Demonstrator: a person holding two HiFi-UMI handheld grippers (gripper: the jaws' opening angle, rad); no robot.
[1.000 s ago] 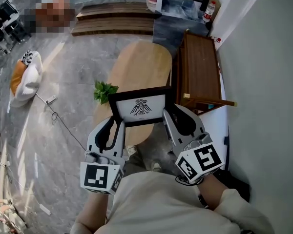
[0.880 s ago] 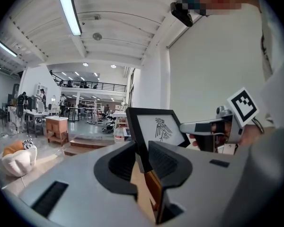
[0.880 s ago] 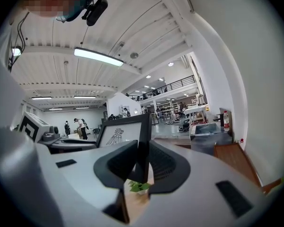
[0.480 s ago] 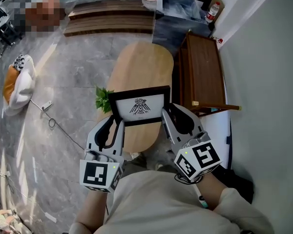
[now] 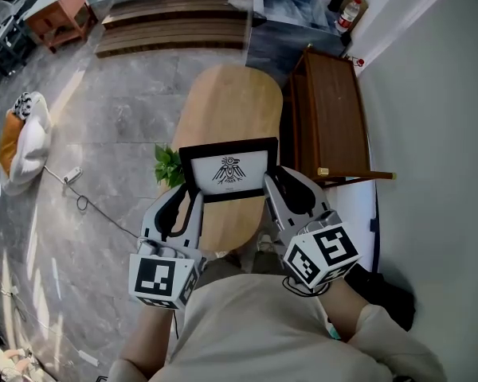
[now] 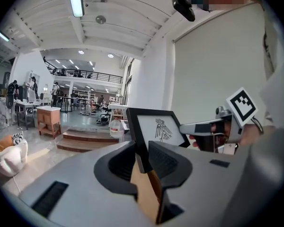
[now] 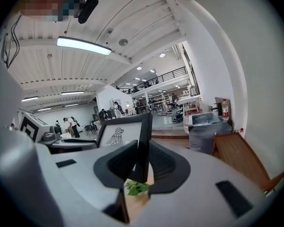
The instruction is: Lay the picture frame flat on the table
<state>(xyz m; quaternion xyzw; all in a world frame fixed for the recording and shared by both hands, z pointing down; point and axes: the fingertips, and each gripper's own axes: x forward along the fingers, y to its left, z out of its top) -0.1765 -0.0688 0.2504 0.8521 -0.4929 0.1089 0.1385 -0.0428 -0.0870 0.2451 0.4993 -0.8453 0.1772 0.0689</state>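
Item under inspection: a rectangular picture frame [image 5: 229,169] with a thin black border, enclosing a white sheet printed with a dark bird emblem at its centre. It is gripped at both side edges. The left hand-held gripper [image 5: 191,200] has its jaws closed on the left border near the lower corner, and the left gripper view shows that border pinched edge-on between the grey jaws. The right hand-held gripper [image 5: 272,188] has its jaws closed likewise on the right border, seen edge-on in the right gripper view. The frame spans the gap between the two grippers, its printed face turned toward the person, over the near end of an oval light-wood table [image 5: 223,102]. Contact with the table cannot be determined. A small green leafy plant [image 5: 169,164] stands on the table just ahead of the left gripper, beside the frame's left edge.
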